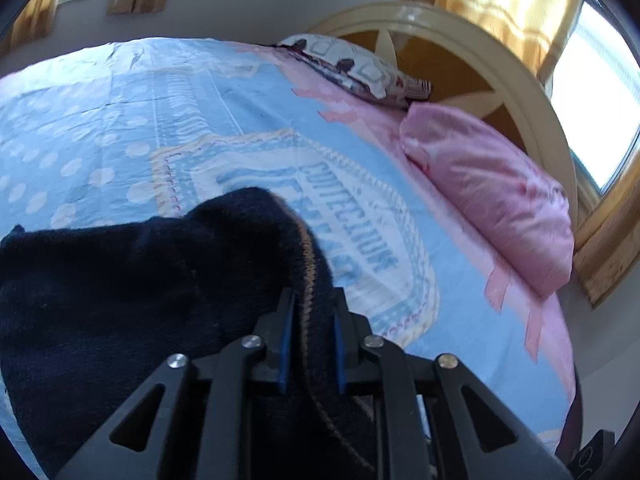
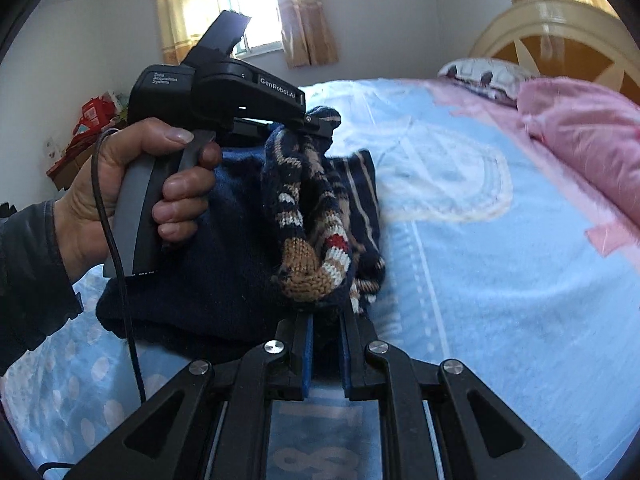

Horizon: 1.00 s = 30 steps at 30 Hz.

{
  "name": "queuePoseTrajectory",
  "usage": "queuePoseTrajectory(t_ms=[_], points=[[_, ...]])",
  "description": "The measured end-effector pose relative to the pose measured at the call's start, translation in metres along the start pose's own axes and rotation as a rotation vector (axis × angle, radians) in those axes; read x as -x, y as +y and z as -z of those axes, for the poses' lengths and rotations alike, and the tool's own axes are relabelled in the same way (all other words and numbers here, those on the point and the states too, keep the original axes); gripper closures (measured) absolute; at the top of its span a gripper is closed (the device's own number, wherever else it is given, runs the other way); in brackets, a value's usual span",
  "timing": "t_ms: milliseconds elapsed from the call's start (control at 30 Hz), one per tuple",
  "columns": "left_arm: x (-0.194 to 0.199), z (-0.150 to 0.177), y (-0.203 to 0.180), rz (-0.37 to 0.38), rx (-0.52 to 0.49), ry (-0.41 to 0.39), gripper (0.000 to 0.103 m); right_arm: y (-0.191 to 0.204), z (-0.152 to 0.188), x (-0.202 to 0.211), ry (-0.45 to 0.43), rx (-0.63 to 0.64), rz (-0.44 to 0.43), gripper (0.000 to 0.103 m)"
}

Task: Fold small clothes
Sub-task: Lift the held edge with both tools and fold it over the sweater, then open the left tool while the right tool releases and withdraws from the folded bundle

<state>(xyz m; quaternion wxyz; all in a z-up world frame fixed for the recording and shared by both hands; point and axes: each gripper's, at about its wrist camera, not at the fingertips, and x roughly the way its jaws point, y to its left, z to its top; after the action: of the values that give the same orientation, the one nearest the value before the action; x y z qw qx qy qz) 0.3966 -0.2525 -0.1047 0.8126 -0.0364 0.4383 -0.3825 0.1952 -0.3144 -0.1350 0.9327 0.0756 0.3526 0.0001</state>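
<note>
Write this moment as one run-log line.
left claw: shut on sweater | right claw: shut on sweater | bedsheet: underneath

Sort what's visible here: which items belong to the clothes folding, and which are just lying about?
Job:
navy knitted sweater
left gripper, shut on its hem
right gripper, shut on it

Lying about:
pink pillow
patterned pillow
blue bedsheet
red bags

Daylight pours through gold-curtained windows [image 2: 256,12] onto pale walls [image 2: 380,12] — a bed [image 1: 120,120] with a cream arched headboard [image 1: 460,40], pink pillow [image 1: 492,200], blue bedspread.
</note>
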Motion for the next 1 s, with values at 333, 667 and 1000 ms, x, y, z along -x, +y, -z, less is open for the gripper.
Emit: queuePoseTrajectory(t_ms=[333,667,1000], points=[[0.086,0.048,-0.020,-0.071,-0.184,-0.115,0.024,-0.028,0.010,0.018,0.011,-0.114,-0.074,0.082],[0.113,0.144,0.027,-0.244,-0.173,-0.069,0.021,-0.039,-0.057,0.030,-0.127,-0.159,-0.133,0.045],[0.111,0.163,0.048,-0.180,-0.105,-0.085,0.017,-0.022,-0.099,-0.063,0.100,-0.228,-0.142,0.096]])
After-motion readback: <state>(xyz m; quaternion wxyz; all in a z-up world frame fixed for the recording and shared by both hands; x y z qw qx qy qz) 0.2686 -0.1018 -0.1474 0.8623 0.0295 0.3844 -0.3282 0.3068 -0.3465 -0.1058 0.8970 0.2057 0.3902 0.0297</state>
